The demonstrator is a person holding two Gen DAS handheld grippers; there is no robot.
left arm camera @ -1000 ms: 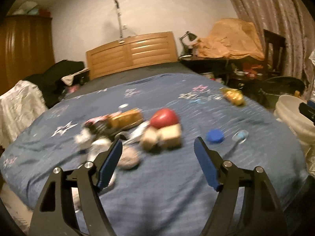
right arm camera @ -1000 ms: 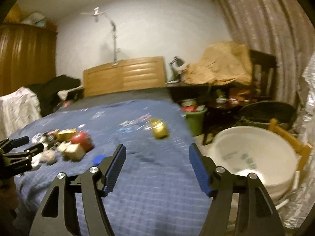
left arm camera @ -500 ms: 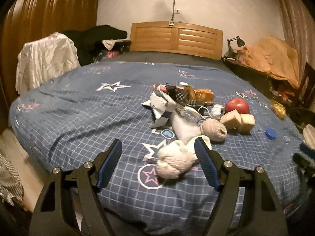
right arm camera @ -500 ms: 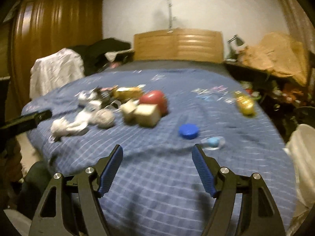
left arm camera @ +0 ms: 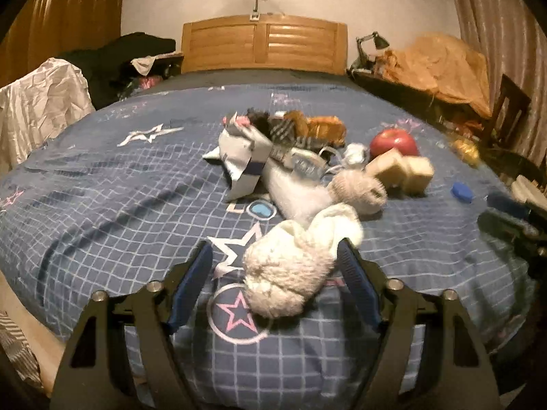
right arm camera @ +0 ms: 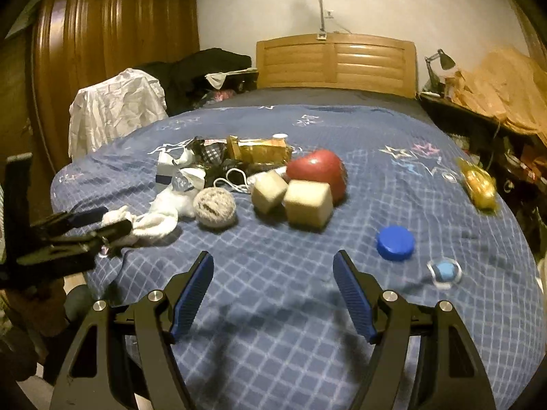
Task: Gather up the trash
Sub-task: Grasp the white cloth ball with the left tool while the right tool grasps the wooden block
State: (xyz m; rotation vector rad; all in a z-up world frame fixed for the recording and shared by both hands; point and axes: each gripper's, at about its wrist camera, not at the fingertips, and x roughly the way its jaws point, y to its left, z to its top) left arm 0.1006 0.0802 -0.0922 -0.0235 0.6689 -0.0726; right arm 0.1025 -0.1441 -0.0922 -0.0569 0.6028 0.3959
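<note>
A heap of items lies on the blue star-print bed [left arm camera: 102, 184]: a crumpled white wrapper [left arm camera: 244, 157], a gold wrapper [left arm camera: 321, 128], white socks [left arm camera: 294, 273], a balled sock [left arm camera: 359, 188], a red apple [left arm camera: 393, 141], two beige cubes [left arm camera: 403, 171] and a blue cap [left arm camera: 461, 193]. My left gripper [left arm camera: 275, 256] is open, its jaws either side of the nearest white sock. My right gripper [right arm camera: 273, 259] is open and empty over the bed, short of the cubes [right arm camera: 307, 200], apple [right arm camera: 318, 171] and blue cap [right arm camera: 395, 242].
A gold foil wrapper [right arm camera: 478, 184] and a small clear lid [right arm camera: 444, 271] lie on the right of the bed. The wooden headboard [left arm camera: 263, 42] is at the back. Clothes drape at left [left arm camera: 37, 102]; a cluttered table [left arm camera: 427, 68] stands at right.
Both grippers swung left from the bucket side toward the heap. The left one came in close to the nearest white sock, which now sits between its open jaws.
</note>
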